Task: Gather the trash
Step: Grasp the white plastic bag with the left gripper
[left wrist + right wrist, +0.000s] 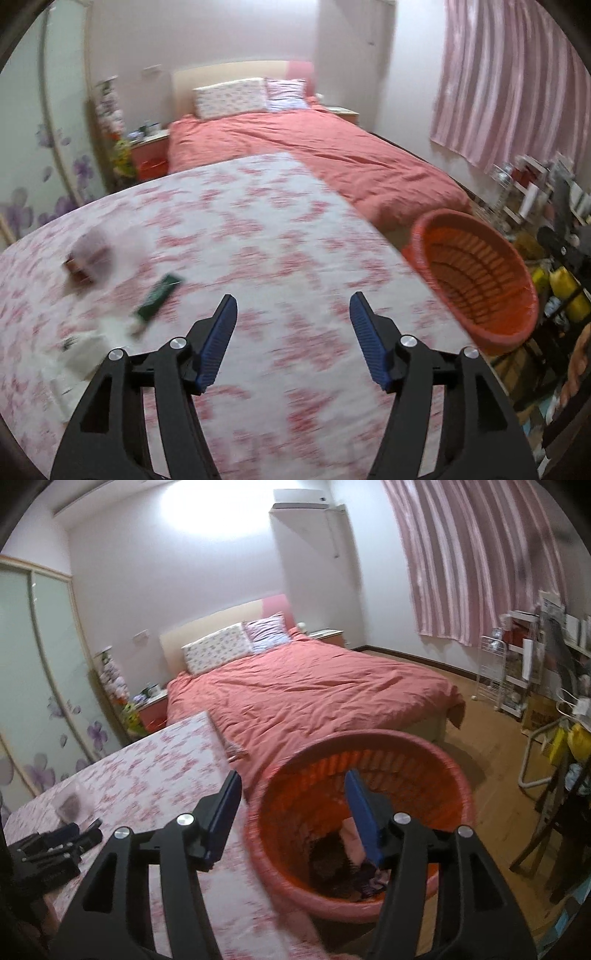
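A table with a pink floral cloth [258,240] holds trash at its left: a green wrapper [157,297], a clear plastic bag with something red-brown in it [92,258], and white crumpled paper [85,350]. My left gripper [293,306] is open and empty above the cloth, right of the wrapper. An orange slatted basket [476,273] stands past the table's right edge. In the right wrist view my right gripper [291,786] is open and empty over the basket's rim [369,738]; dark and pink trash [347,864] lies inside. The left gripper [51,845] shows at the far left.
A bed with a salmon cover [303,698] lies behind the table. Pink curtains [480,554] hang at the right, above cluttered shelves [524,664]. A wardrobe with purple flowers [40,664] is at the left. A chair [554,830] stands right of the basket.
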